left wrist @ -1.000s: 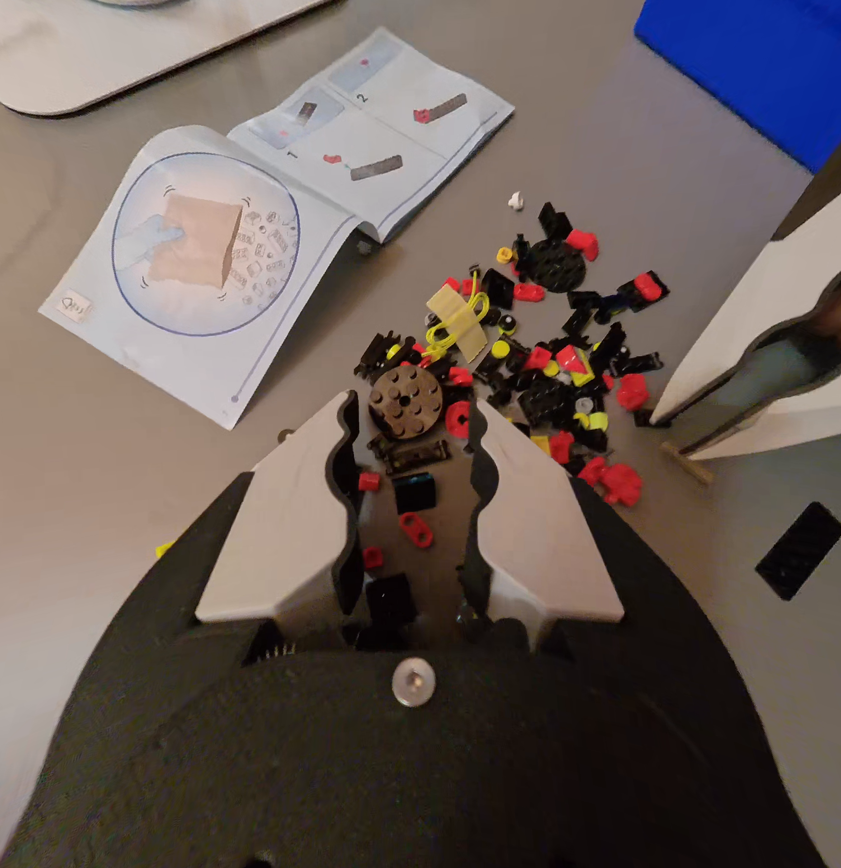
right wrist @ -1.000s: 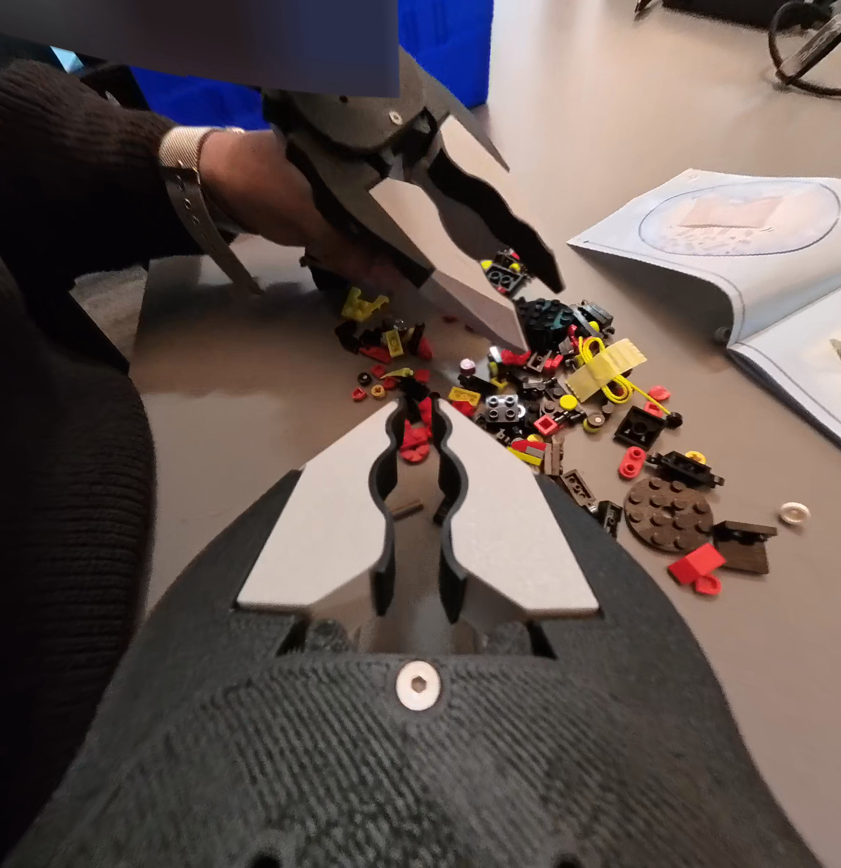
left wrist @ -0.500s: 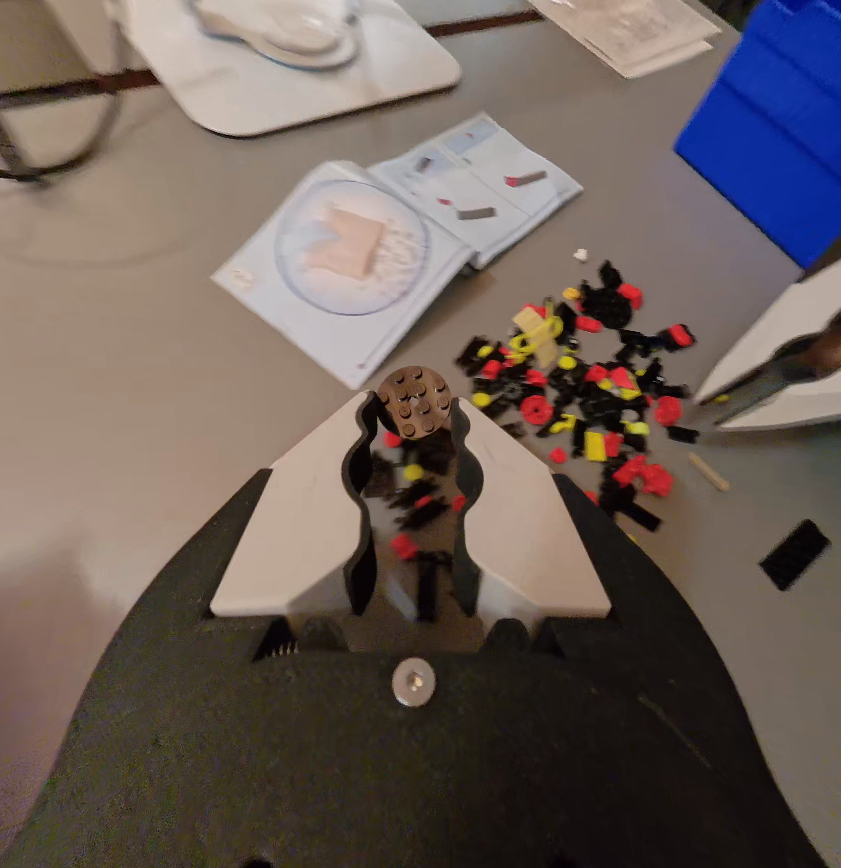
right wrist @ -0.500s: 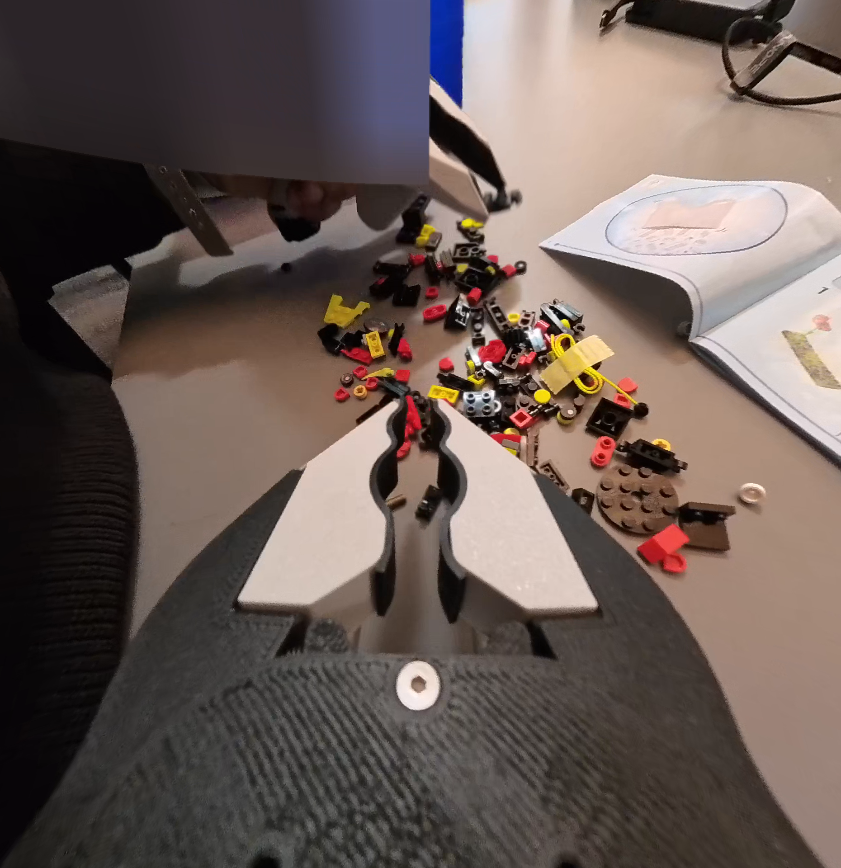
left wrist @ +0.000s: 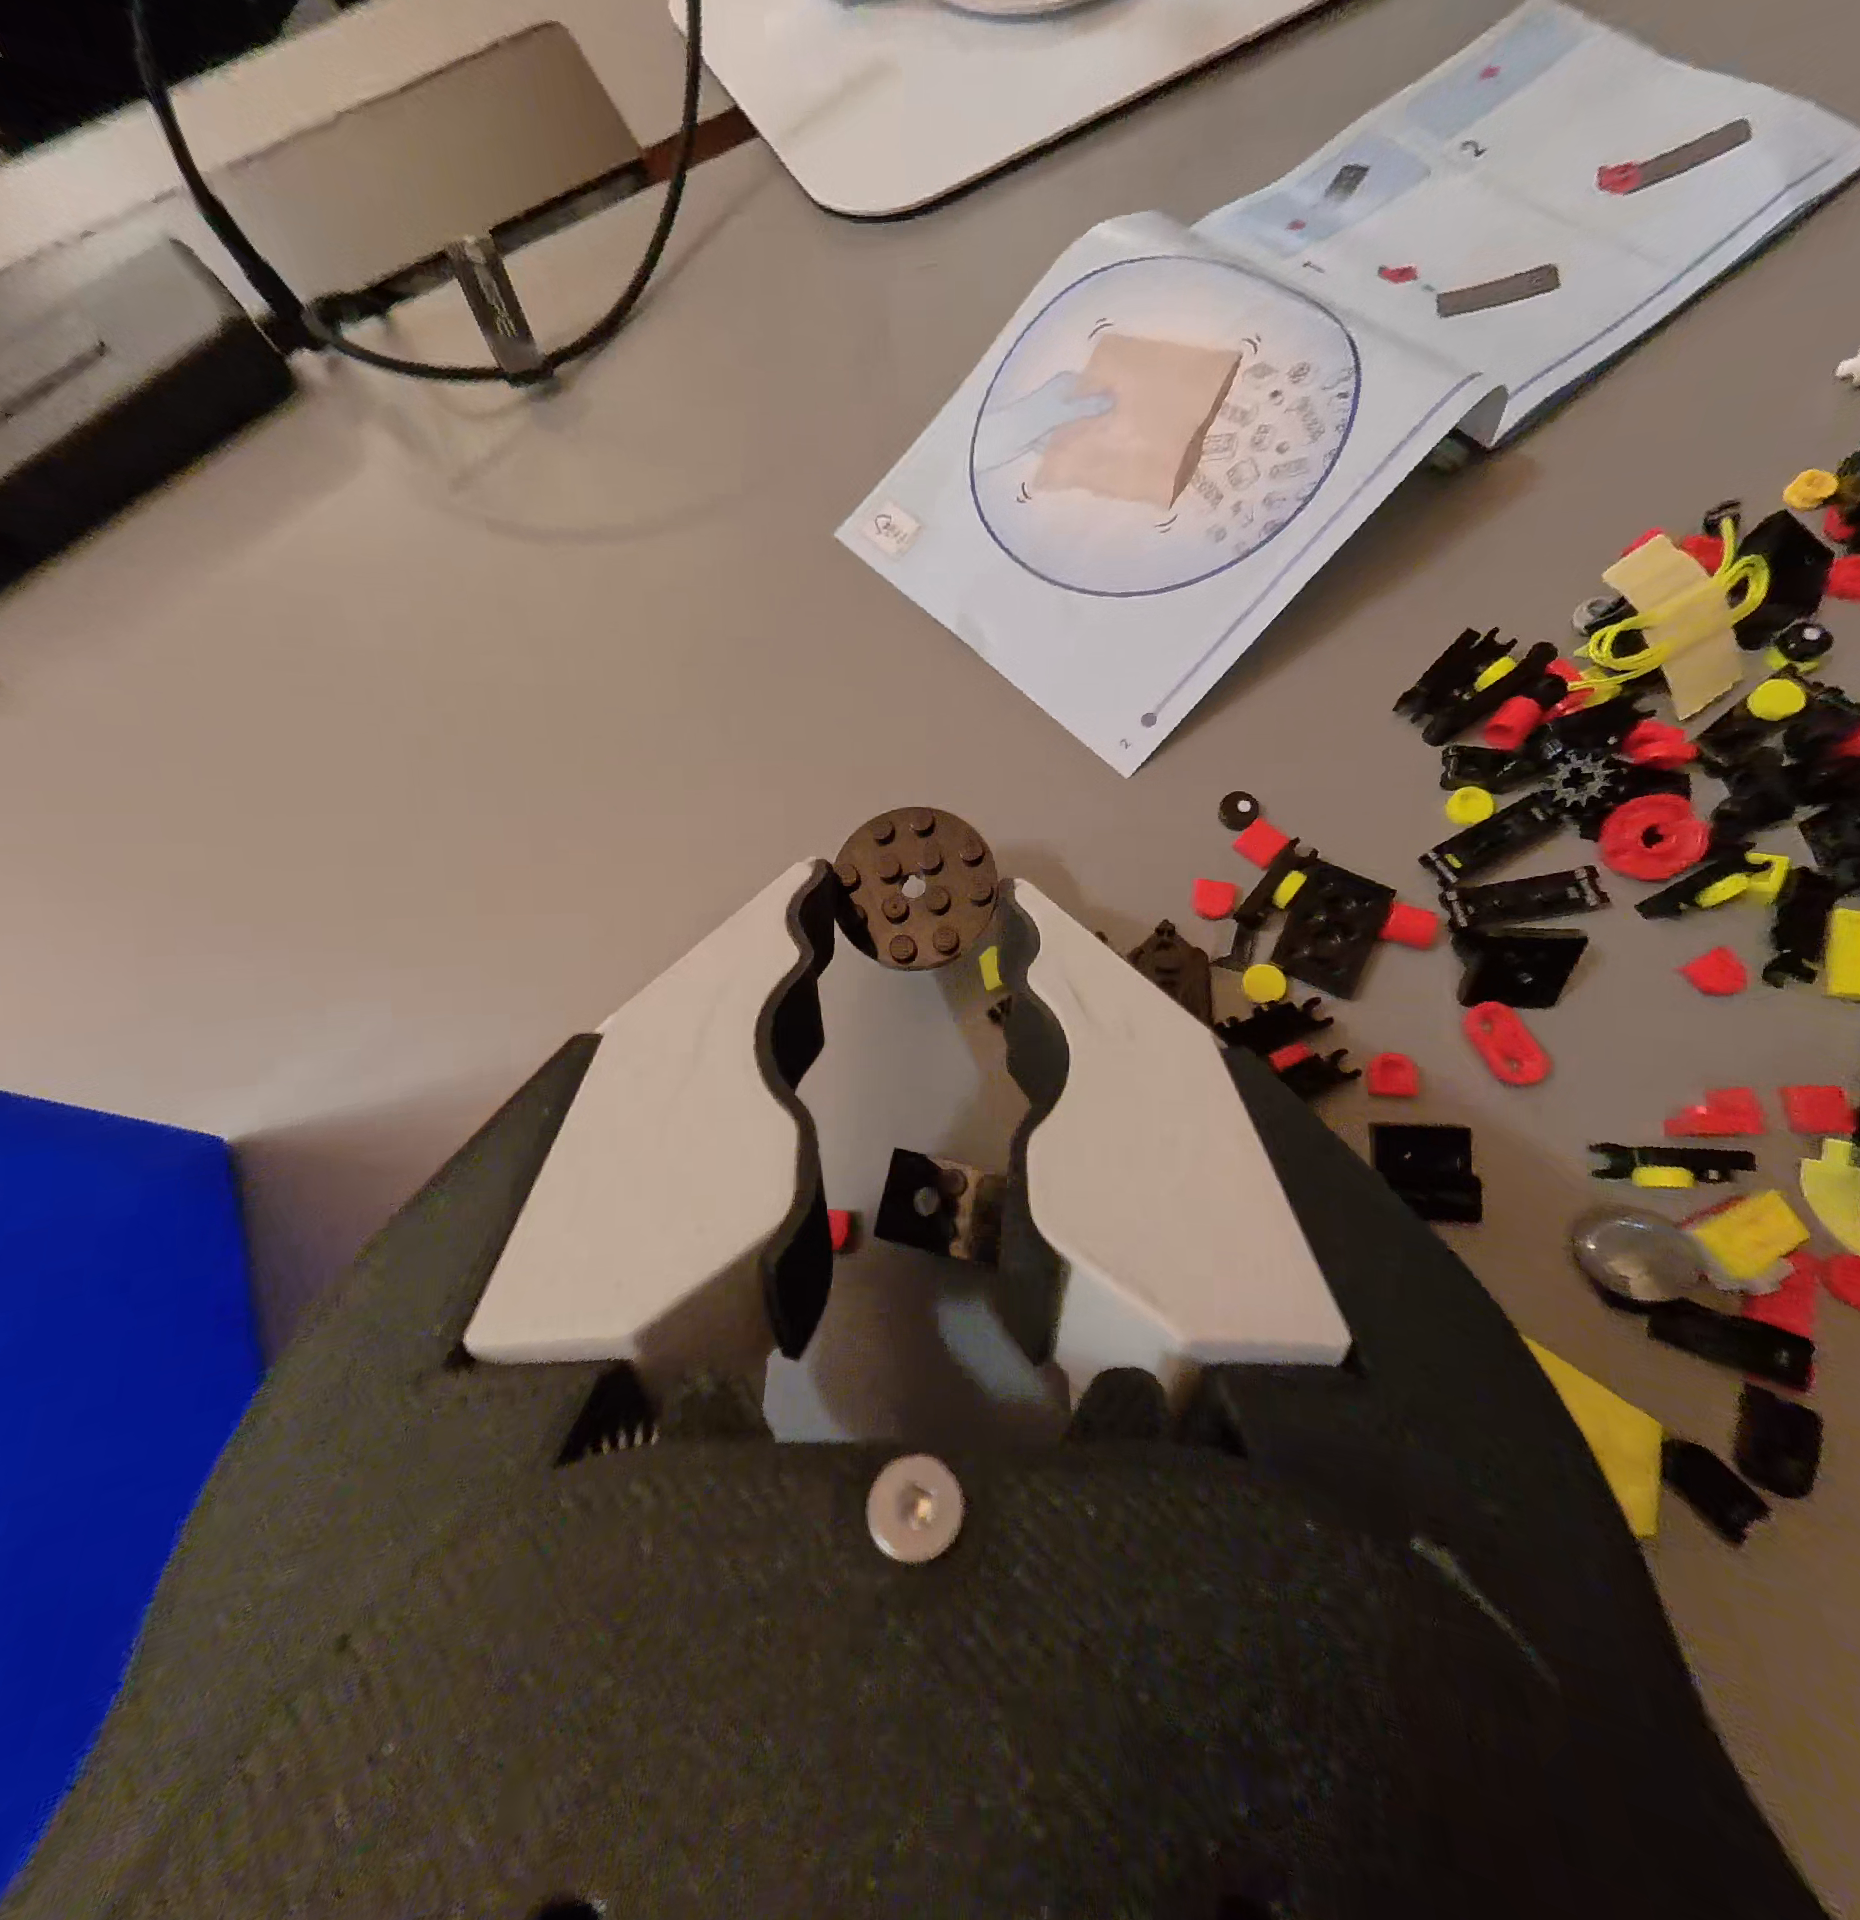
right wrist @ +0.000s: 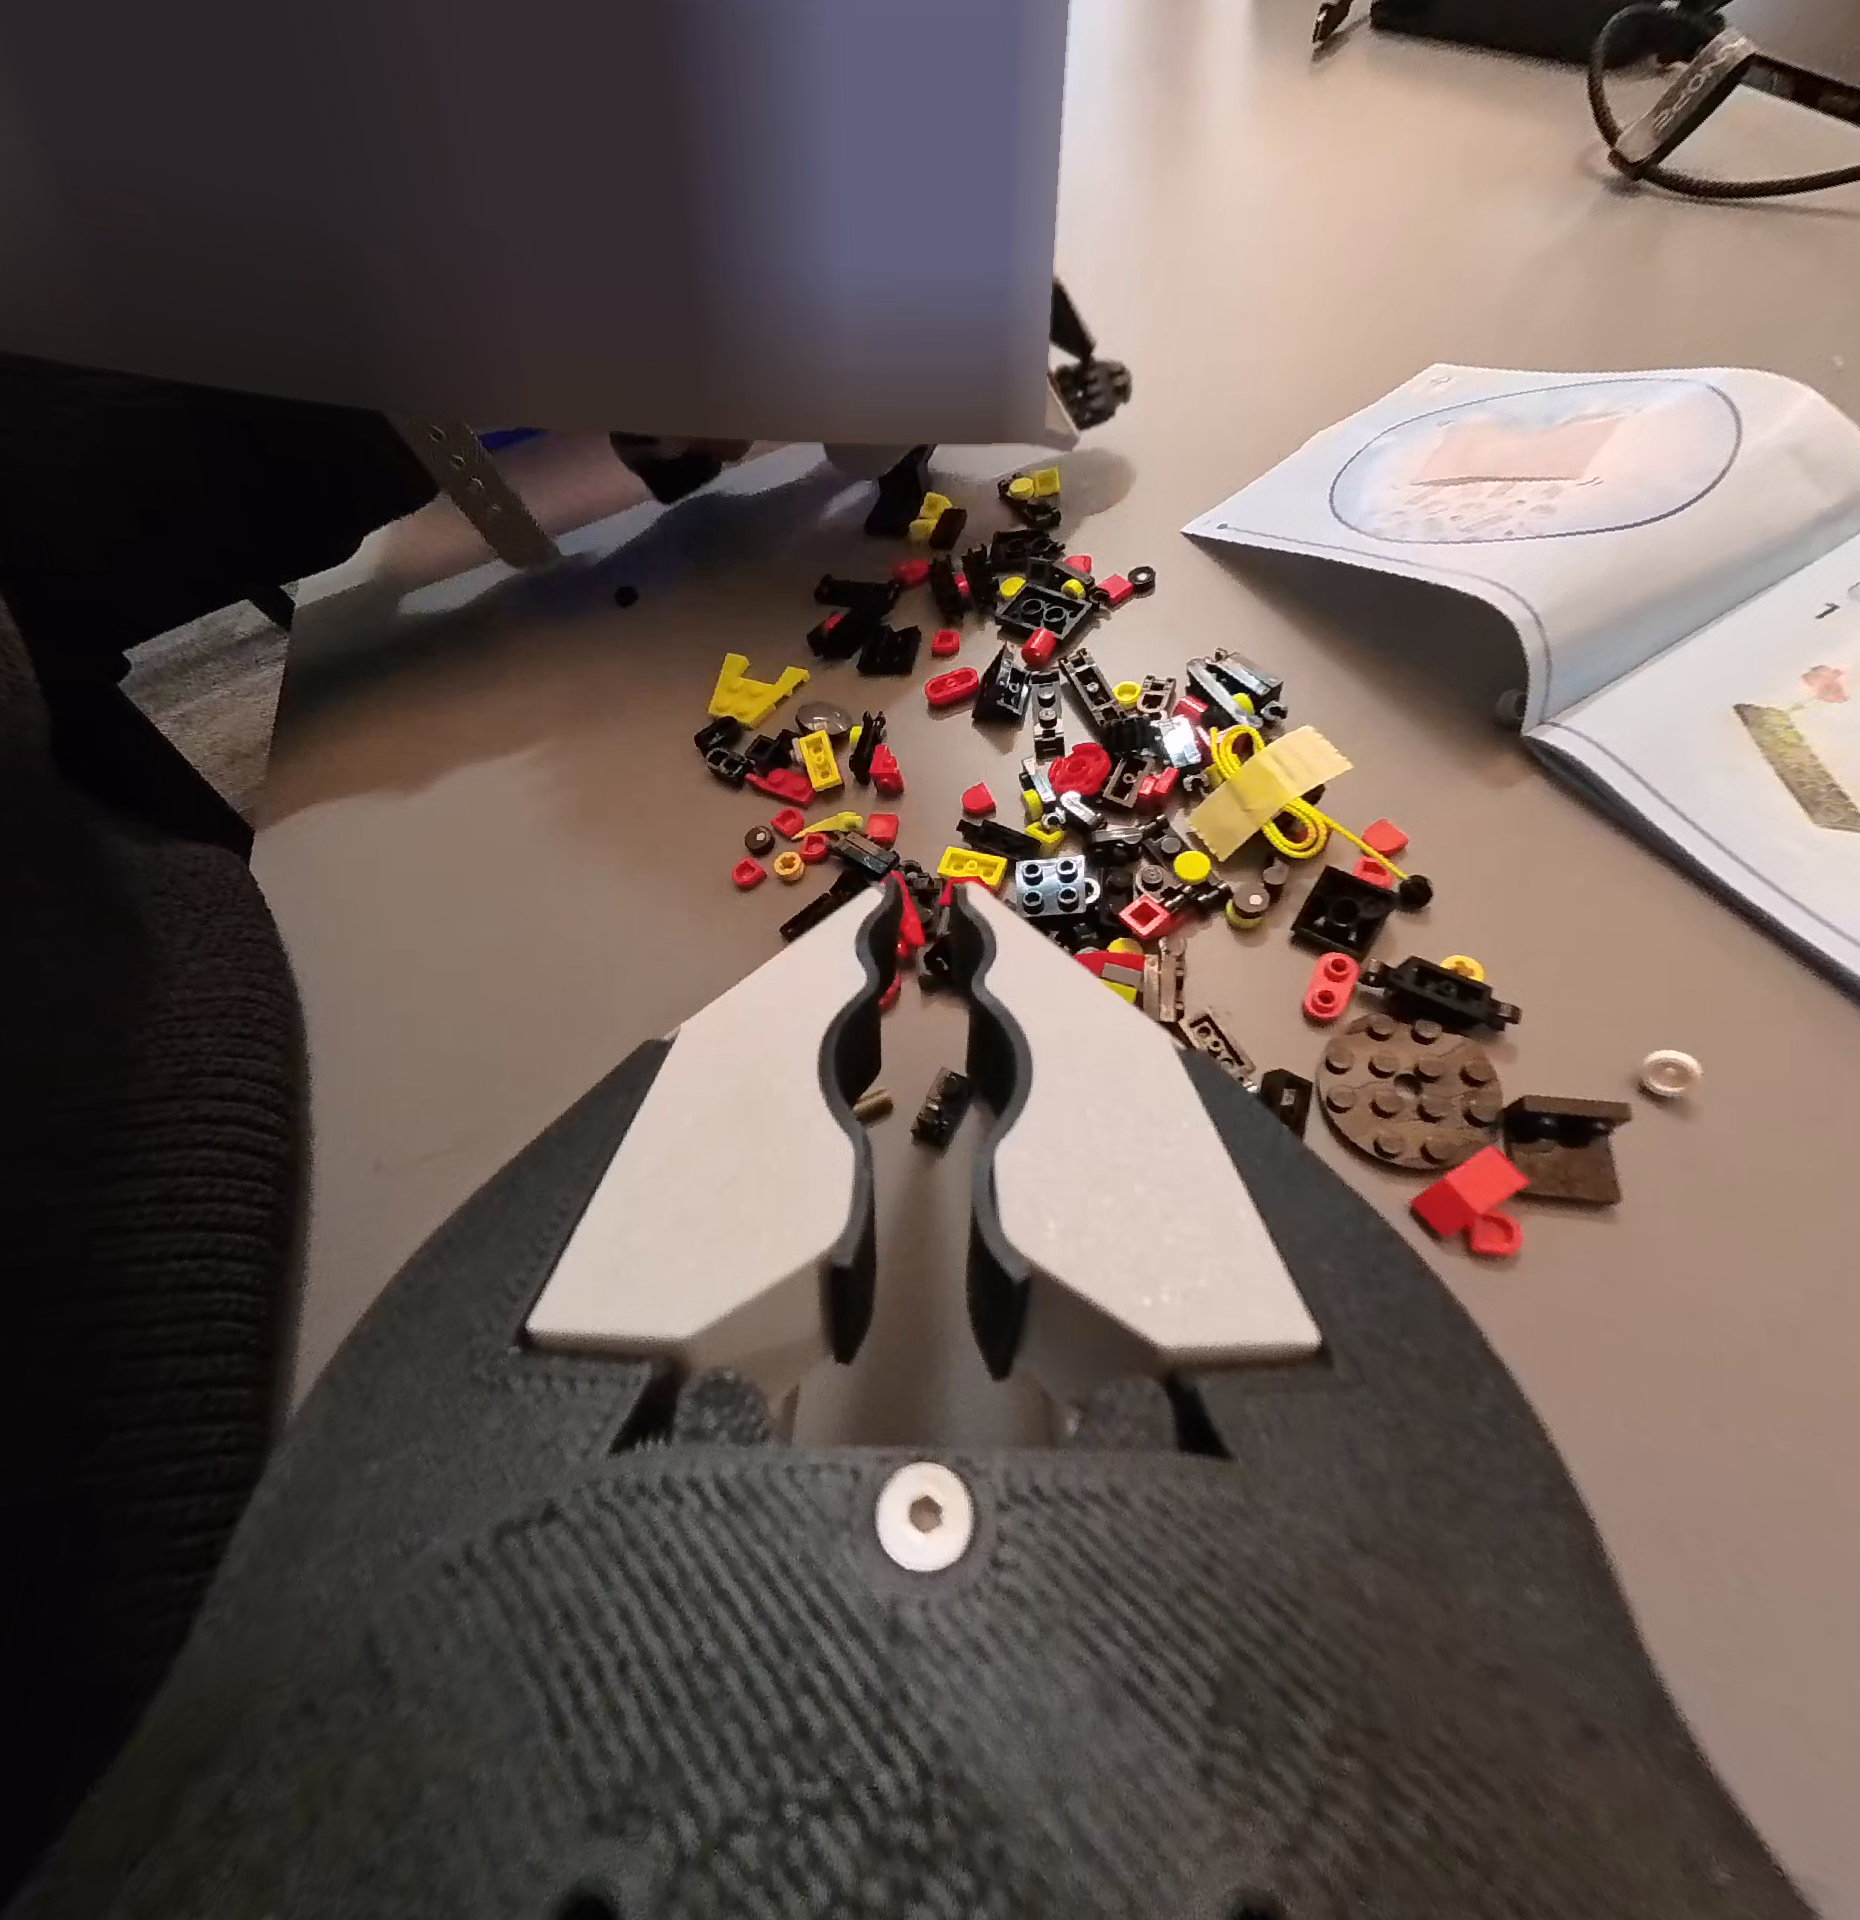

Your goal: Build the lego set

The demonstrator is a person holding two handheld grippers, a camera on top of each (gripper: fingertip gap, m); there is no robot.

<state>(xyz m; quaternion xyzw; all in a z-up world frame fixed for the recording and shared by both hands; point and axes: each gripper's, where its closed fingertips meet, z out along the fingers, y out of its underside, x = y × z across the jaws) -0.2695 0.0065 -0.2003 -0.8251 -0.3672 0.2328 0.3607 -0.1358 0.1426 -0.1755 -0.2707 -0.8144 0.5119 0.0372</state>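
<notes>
left gripper (left wrist: pixel 915 914) clamps brown round plate (left wrist: pixel 915 885) at fingertips | loose bricks (left wrist: pixel 1674 883) right | booklet (left wrist: pixel 1310 395) ahead-right

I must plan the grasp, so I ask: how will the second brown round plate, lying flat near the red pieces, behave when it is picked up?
The brown round plate is probably stiff and light: thin moulded plastic. It lies flat on the table, so its low edge may slip from closing fingers. Set on its rim, it could roll.
</notes>
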